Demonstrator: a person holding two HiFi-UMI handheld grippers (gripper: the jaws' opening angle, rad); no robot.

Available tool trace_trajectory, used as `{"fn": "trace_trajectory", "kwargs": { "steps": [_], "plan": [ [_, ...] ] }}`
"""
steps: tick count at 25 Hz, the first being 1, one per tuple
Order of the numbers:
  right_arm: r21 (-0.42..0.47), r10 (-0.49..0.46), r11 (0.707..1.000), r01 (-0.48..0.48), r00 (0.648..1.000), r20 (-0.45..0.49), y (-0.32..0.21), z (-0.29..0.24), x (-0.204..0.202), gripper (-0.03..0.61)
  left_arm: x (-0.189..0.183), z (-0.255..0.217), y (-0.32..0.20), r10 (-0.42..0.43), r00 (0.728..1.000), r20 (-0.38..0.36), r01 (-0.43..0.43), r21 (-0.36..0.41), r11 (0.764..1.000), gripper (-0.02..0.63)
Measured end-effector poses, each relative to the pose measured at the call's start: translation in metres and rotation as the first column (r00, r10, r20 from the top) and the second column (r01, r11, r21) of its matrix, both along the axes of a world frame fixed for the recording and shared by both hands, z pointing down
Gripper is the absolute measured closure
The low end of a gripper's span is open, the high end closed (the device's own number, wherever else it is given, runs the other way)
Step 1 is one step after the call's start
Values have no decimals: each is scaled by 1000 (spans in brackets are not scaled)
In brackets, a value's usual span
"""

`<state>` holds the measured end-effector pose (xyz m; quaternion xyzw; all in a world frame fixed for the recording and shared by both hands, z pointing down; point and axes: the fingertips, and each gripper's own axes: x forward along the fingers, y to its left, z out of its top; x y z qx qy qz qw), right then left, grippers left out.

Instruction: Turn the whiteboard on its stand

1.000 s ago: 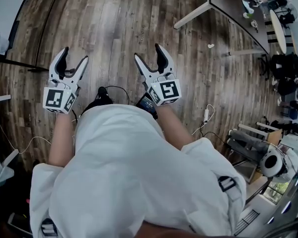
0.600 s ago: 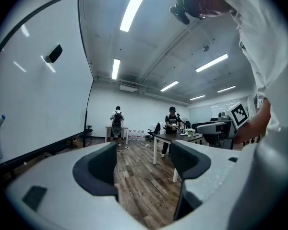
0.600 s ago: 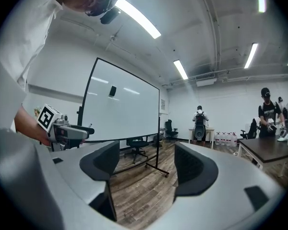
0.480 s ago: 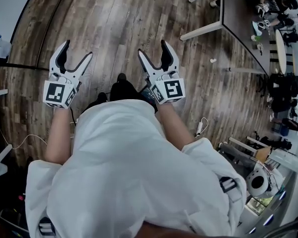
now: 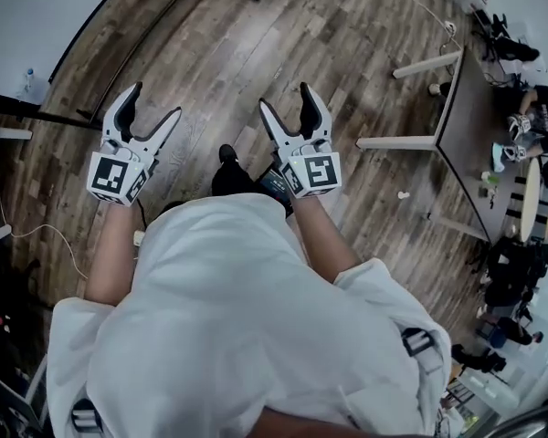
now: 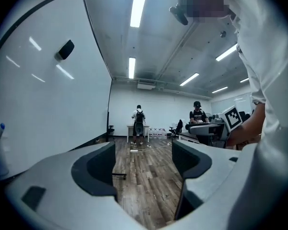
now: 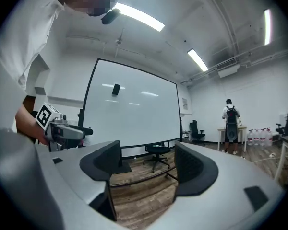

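your left tool and right tool have just been opening: both released, nothing between the jaws. the whiteboard stands ahead of the right tool, well apart. turn it carelessly and it could strike the office chair near it.

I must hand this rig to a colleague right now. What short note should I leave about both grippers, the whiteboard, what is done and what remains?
Left gripper: open, its jaws have just been opening, nothing between them.
Right gripper: the same, open and empty.
Whiteboard: upright on its stand, near the left gripper's left side and ahead of the right gripper. Neither gripper touches it.
Done: the pictures do not show whether it has been turned.
Left: probably step up to the whiteboard, grip its frame and turn it.
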<state>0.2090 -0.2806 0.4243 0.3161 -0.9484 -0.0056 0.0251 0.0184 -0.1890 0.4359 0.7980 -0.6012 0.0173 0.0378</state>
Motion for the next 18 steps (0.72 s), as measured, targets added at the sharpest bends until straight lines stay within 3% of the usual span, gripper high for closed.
{"fn": "trace_trajectory", "kwargs": {
  "steps": [4,8,12,18],
  "plan": [
    [11,-122,992,122,992,0,-59,-11,-29,245,-20,-19,-34,-123,992,15,123,11,992,264],
    [20,-242,970,242,970,2,-101,-16,-59,245,-48,-33,-50,-276,961,26,275,38,961,264],
    [23,-373,928,373,928,11,-133,-15,-95,245,-77,-40,-48,-444,895,24,443,55,895,264],
    [34,-555,832,554,832,28,-138,-14,-154,245,-116,-52,-9,-648,761,27,644,85,760,264]
  ]
}}
